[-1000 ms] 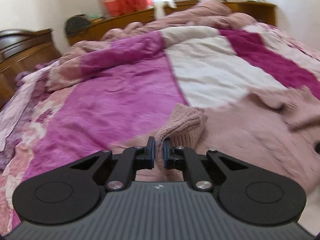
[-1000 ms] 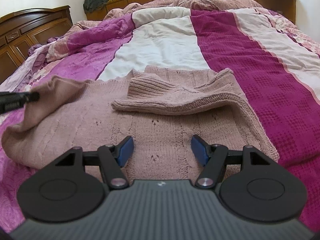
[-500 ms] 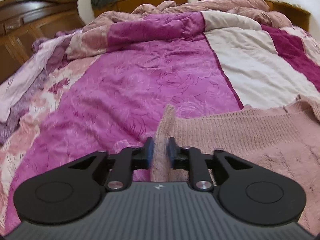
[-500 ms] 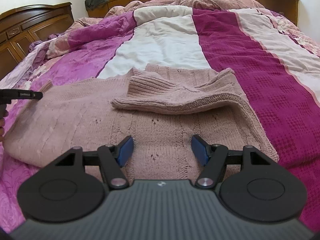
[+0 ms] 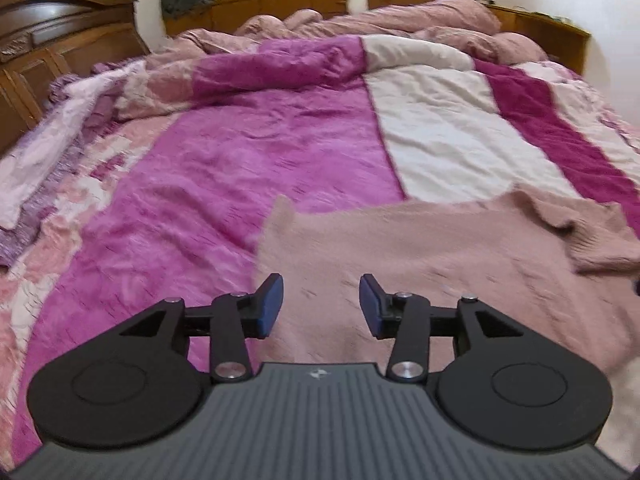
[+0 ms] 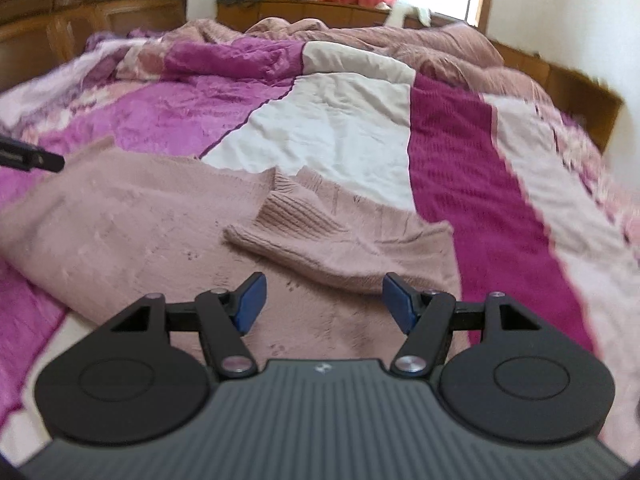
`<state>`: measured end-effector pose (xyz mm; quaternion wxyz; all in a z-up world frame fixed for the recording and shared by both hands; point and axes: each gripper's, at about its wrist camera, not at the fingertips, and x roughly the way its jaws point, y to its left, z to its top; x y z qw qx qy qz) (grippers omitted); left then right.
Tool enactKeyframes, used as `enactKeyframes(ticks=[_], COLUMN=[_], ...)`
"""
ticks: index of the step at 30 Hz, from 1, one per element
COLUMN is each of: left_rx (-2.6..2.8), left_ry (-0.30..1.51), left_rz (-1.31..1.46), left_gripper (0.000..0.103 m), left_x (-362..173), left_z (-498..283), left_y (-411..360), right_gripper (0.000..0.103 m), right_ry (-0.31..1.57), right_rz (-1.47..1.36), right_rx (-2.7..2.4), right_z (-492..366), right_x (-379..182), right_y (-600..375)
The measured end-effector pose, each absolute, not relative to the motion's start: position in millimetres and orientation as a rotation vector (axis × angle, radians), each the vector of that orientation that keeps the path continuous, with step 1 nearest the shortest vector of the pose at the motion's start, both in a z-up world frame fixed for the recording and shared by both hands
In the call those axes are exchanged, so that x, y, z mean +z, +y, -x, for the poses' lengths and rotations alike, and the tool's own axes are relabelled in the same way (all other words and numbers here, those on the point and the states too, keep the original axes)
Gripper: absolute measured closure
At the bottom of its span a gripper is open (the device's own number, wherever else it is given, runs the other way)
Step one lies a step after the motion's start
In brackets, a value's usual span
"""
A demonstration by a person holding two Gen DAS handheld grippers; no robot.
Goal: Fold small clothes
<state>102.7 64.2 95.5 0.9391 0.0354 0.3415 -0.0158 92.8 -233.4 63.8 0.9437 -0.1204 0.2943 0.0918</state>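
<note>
Pink knitted sweater [image 6: 168, 220] spread across the near end of the bed [image 6: 472, 184], over the purple, white and magenta striped blanket [image 5: 280, 168]. One sleeve [image 6: 316, 232] already folded in over the body, ribbed cuff lying near the middle of the chest. Left edge laid out flat, corner sticking up a little at the blanket's purple stripe.

Left tongs [image 5: 321, 306] just above that left edge, jaws having just been opening, now partly apart, nothing pressed between the blue pads [image 5: 270, 304]; cloth only lying beneath. Right tongs [image 6: 322, 302] wide apart, empty, above the lower middle of the sweater, near the folded sleeve but not touching it. Tip of the left tongs visible at the far left of the right wrist view.

Judging progress: early to middle. One sleeve in, left side apparently released; the left side probably to be folded in yet, then the body doubled from hem to collar. Both views blurred, so fine creases unclear.
</note>
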Motion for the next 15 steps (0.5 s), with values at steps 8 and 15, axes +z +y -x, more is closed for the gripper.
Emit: enactKeyframes(ticks=[8, 15], left_rx=[-0.083, -0.059], left_ry=[0.734, 0.778], left_rz=[-0.049, -0.070], left_gripper=[0.053, 0.053], left_x=[79, 62], left_z=[-94, -101], left_y=[28, 23], right_gripper=[0.039, 0.093], right_ry=[0.588, 0.562], right_rz=[0.468, 0.365], right_rx=[0.253, 0.224], right_z=[-110, -138], right_x=[52, 69], right_y=[-218, -236])
